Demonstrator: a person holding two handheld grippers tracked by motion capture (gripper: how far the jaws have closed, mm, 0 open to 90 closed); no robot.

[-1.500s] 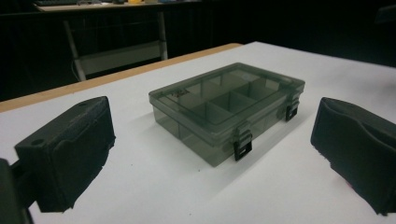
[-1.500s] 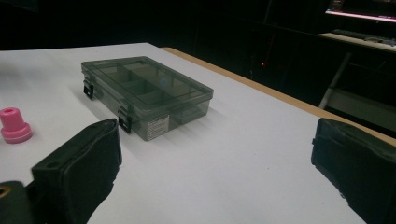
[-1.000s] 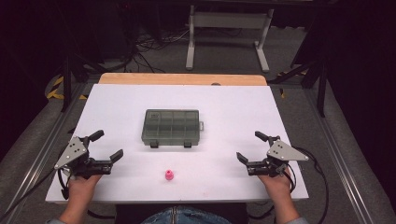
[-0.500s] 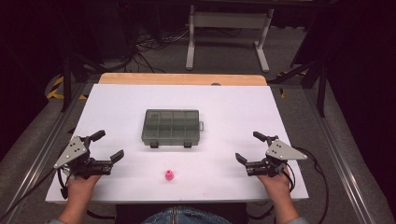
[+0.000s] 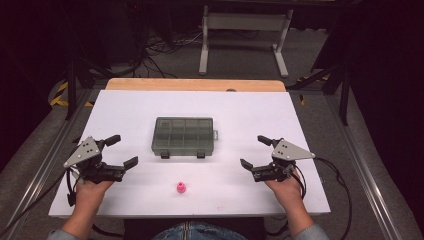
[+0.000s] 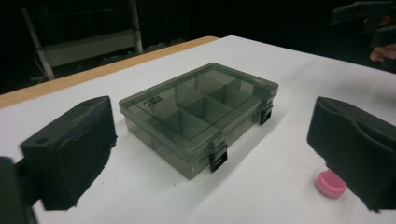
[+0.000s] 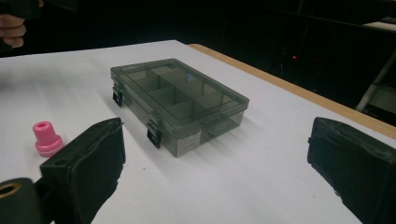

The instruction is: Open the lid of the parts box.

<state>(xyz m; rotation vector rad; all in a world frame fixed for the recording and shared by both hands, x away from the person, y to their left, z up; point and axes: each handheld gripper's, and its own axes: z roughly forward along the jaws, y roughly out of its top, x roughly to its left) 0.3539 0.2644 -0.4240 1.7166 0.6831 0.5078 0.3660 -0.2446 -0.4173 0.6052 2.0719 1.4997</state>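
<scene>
High view showed the closed compartment box (image 5: 183, 136) at mid-surface, the pink cap (image 5: 181, 188) near the front edge; left gripper (image 5: 121, 151) and right gripper (image 5: 255, 151) flanked them, jaws open, empty

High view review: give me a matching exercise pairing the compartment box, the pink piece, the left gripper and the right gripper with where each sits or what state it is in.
Things:
1. compartment box
2. pink piece
3. left gripper
4. right gripper

Descriptions:
A. open, at the table's right side
B. lid shut, both latches facing the person
C. open, at the table's left side
D. standing alone near the table's front edge

Pairs: 1-B, 2-D, 3-C, 4-A
</scene>
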